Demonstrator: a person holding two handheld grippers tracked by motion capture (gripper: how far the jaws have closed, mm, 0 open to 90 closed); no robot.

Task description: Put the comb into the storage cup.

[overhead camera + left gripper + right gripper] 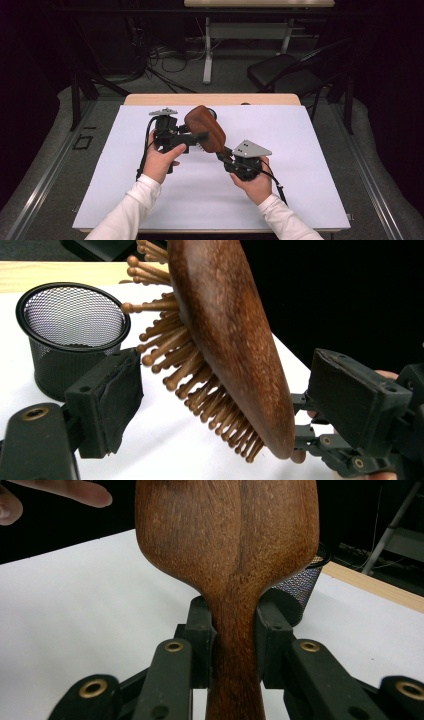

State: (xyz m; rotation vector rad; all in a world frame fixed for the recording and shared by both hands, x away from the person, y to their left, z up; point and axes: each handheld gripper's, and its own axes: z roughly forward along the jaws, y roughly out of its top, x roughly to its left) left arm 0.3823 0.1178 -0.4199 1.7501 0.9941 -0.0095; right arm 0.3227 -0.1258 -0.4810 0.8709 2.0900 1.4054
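A brown wooden hairbrush (206, 128) is held up over the white sheet, its back facing up in the high view. My right gripper (235, 625) is shut on its handle, both pads pressed on the narrow neck. In the left gripper view the brush head (230, 340) shows its wooden bristles and stands tilted between the two jaws. My left gripper (225, 390) is open around the head, its pads (107, 405) clear of the wood. In the high view the left gripper (196, 137) reaches in from the left and the right gripper (223, 155) from the lower right.
A black mesh cup (75, 325) stands upright on the white sheet (300, 165) just behind the brush, and the same mesh cup (300, 587) appears past the handle. A black chair (285, 70) and another table's leg (207, 50) stand beyond the far edge.
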